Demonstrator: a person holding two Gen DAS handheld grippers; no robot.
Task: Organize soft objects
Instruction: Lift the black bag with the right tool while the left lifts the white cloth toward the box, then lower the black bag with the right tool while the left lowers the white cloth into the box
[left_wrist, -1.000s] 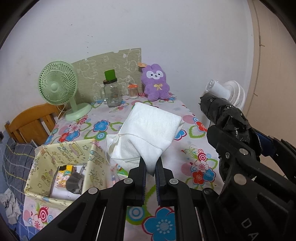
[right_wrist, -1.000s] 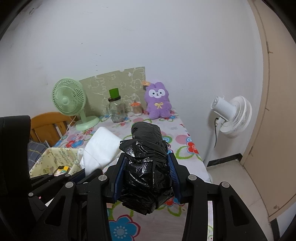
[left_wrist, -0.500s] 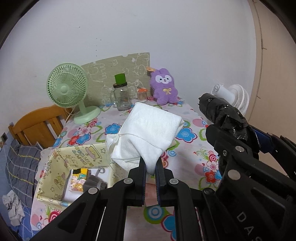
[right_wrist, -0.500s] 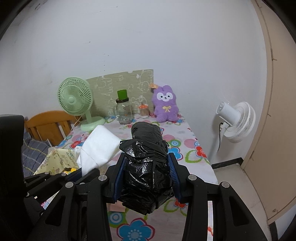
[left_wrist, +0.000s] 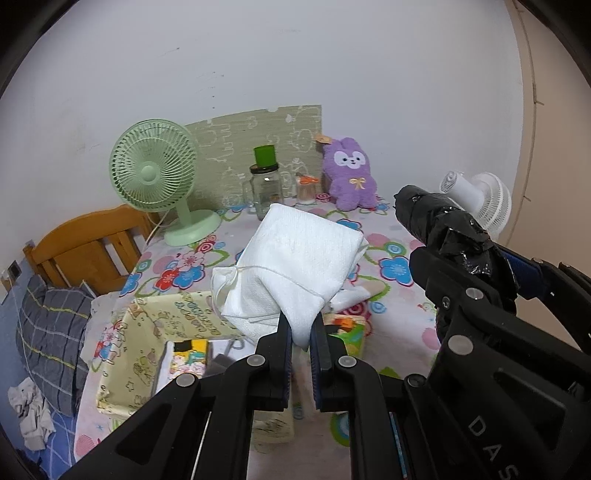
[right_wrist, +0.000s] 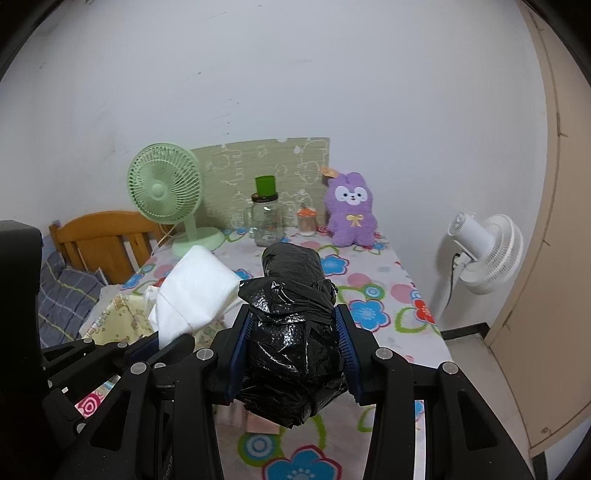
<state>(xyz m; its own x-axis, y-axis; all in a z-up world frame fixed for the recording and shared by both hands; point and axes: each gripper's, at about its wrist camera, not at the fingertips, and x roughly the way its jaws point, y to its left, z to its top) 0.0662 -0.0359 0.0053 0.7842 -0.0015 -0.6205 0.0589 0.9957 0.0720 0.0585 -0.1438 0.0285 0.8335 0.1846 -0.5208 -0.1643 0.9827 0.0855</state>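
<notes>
My left gripper (left_wrist: 301, 328) is shut on the lower corner of a white cloth bundle (left_wrist: 299, 254) tied with string, held up over the flowered table (left_wrist: 399, 306). To its right, my right gripper (right_wrist: 291, 314) is shut on a crumpled black plastic bag roll (right_wrist: 291, 266), which sticks out past the blue pads. The white bundle (right_wrist: 192, 291) and the left gripper (right_wrist: 171, 338) show at lower left in the right wrist view. A purple plush rabbit (left_wrist: 351, 177) sits upright at the table's far end by the wall.
An open yellow patterned box (left_wrist: 125, 354) with small items inside lies below the white bundle. A green desk fan (left_wrist: 155, 173), a glass jar (left_wrist: 266, 188) and a small pot stand at the back. A white floor fan (right_wrist: 480, 251) stands right of the table, a wooden bed frame (left_wrist: 85, 243) left.
Both grippers have drawn back from the wall with their loads still held. The far objects look smaller and more of the yellow box and near table shows. Neither grip changed.
</notes>
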